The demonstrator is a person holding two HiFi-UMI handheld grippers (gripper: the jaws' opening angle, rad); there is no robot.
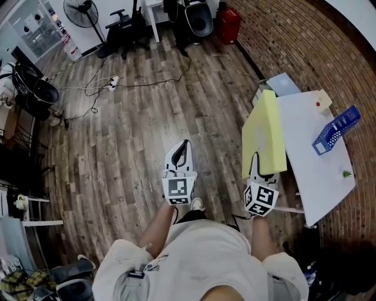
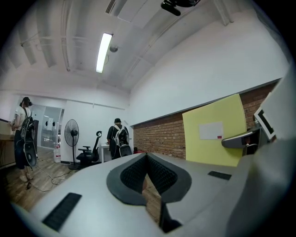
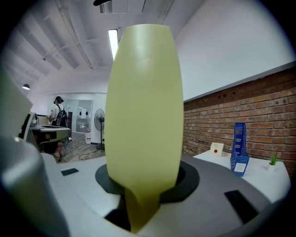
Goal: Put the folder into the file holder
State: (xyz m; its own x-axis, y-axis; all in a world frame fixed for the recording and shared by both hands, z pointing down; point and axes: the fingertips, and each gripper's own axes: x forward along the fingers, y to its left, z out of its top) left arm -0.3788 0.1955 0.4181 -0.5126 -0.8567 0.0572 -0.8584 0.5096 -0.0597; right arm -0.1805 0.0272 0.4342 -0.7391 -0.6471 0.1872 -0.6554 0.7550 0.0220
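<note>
A large yellow folder [image 1: 264,132] stands on edge in the air, at the left edge of the white table [image 1: 311,176]. My right gripper [image 1: 257,159] is shut on its lower edge; in the right gripper view the folder [image 3: 143,115] rises out of the jaws and fills the middle. The blue mesh file holder [image 1: 336,129] lies on the table's far right side and shows small beyond the folder [image 3: 239,148]. My left gripper [image 1: 185,143] hangs over the wooden floor left of the folder, jaws shut with nothing in them [image 2: 147,156].
On the table are a white box with a red dot [image 1: 320,101] and a small green plant [image 1: 346,173]. Cables [image 1: 111,82], a fan [image 1: 82,12] and office chairs [image 1: 126,26] are on the floor farther off. Two people [image 2: 118,139] stand in the background.
</note>
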